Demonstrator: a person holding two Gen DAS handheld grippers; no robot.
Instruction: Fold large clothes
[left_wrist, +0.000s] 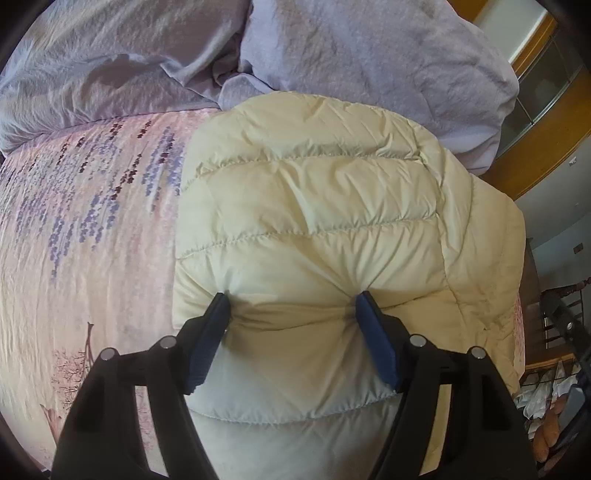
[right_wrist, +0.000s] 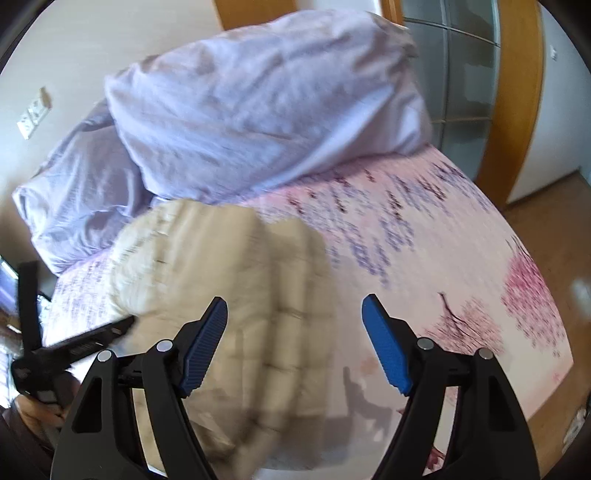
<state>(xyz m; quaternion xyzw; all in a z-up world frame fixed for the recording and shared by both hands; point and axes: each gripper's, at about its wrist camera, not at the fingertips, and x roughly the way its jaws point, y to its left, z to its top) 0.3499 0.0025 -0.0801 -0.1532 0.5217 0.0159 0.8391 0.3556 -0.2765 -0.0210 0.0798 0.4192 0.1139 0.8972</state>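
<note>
Counting first: one cream quilted jacket (left_wrist: 314, 206), one flowered bedsheet (left_wrist: 92, 229), one lilac duvet (left_wrist: 351, 55) bunched in two humps, two tongs.

Jacket lies folded on the bed, on the flowered sheet, its far edge touching the duvet. No containers in either view.

Left tongs (left_wrist: 293, 301): jaws spread, both blue fingertips (left_wrist: 218, 306) pressed down into the jacket's top layer, fabric puckered around each tip and bulging between them. Pads do not pinch it, so not a grip. Right tongs (right_wrist: 295, 304): jaws spread, nothing between them, hanging above the near edge of the jacket and the sheet, clear of both.

Left view only: sharp close look at the quilting seams, a folded side panel along the jacket's right edge, and a cluttered room corner with a dark chair (left_wrist: 561, 314) at far right.

Right view only: blurred; shows the left tongs from outside as a dark frame at the jacket's left edge, the hand (right_wrist: 40, 406) holding it at lower left, a wall socket strip (right_wrist: 33, 112), a wood-framed glass door (right_wrist: 469, 74), and pink tree prints on the sheet at right.
</note>
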